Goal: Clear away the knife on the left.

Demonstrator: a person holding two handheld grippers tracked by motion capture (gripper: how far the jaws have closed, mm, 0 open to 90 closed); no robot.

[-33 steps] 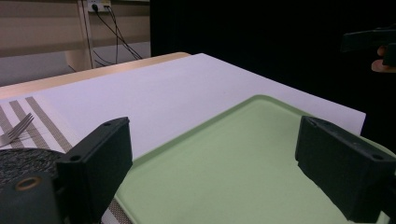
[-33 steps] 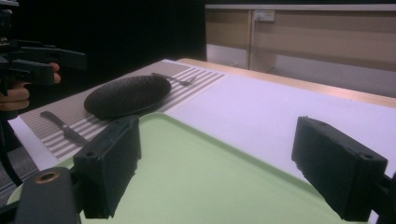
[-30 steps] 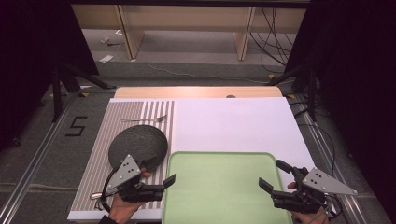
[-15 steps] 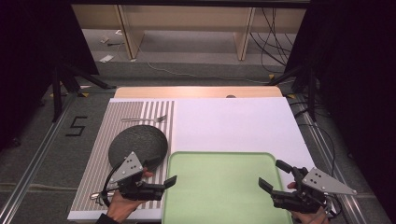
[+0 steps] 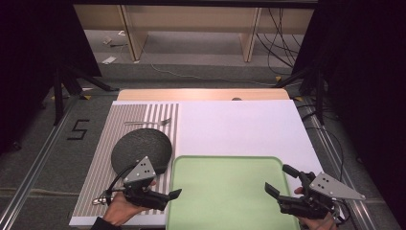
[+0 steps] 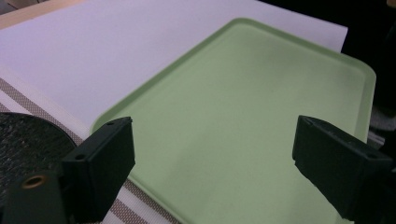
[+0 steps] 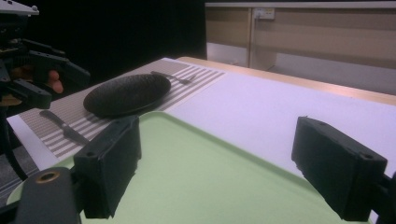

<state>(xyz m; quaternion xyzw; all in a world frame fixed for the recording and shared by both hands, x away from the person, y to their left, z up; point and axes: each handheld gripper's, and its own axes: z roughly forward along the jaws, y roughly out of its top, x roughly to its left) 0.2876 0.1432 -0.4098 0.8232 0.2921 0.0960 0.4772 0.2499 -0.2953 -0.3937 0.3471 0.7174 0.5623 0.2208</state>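
A light green tray lies flat at the near middle of the table with nothing on it. My left gripper hovers at its left edge, jaws open and empty, over the striped mat. In the left gripper view the open left gripper frames the tray. My right gripper is at the tray's right edge, also open and empty. The right gripper view shows the open right gripper low over the tray.
A black plate sits on the striped mat left of the tray, with a fork beyond it. A knife lies on the mat near the left gripper. A white sheet covers the table's right part.
The left gripper has edged slightly toward the near edge of the table. The right gripper has stayed put.
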